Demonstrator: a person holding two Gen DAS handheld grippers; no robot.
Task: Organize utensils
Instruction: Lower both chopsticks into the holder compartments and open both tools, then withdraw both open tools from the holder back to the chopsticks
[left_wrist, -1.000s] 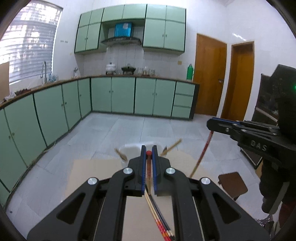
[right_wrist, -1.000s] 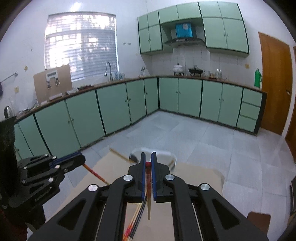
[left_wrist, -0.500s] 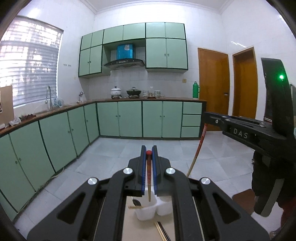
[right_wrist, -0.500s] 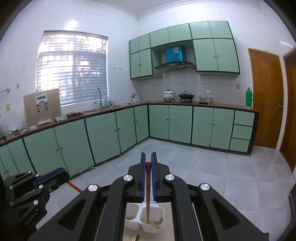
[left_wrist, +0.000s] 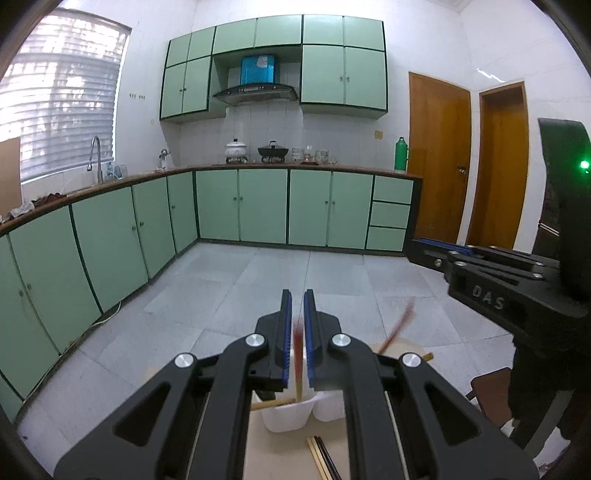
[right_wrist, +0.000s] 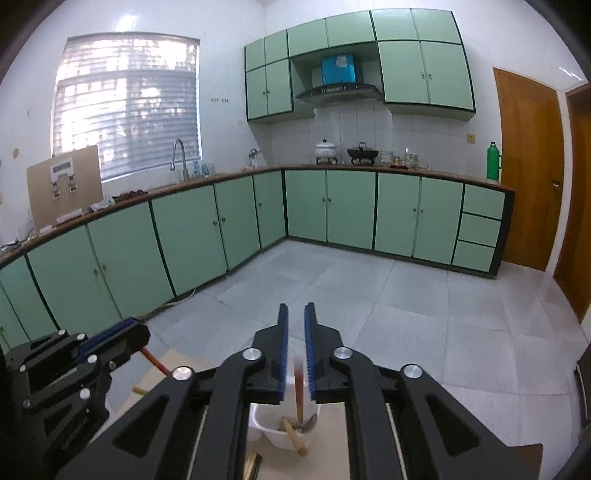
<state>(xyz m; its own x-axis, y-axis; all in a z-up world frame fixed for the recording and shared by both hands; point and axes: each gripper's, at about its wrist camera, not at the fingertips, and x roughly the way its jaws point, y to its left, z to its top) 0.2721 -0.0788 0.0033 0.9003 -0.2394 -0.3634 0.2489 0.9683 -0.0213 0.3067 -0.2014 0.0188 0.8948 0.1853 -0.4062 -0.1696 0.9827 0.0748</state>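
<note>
A white two-compartment utensil holder (left_wrist: 291, 413) (right_wrist: 275, 424) stands on a tan table below both grippers. My left gripper (left_wrist: 297, 325) has its jaws parted; a red-topped chopstick (left_wrist: 297, 354), blurred, is between them, its lower end in the holder. My right gripper (right_wrist: 295, 332) also has its jaws parted, with a blurred red-topped chopstick (right_wrist: 299, 391) dropping into the holder. Wooden handles (right_wrist: 293, 435) lie in the holder. The right gripper appears in the left wrist view (left_wrist: 421, 254), with a blurred red chopstick (left_wrist: 399, 328) under it.
Loose chopsticks (left_wrist: 323, 458) lie on the table (left_wrist: 280, 454) in front of the holder. A brown stool (left_wrist: 487, 391) stands at the right. Green kitchen cabinets (left_wrist: 258, 206) line the far wall and left side, with grey tiled floor between.
Both grippers tilted up and then a little down over the holder. Both pairs of jaws have parted and the chopsticks they gripped are slipping down into the holder.
</note>
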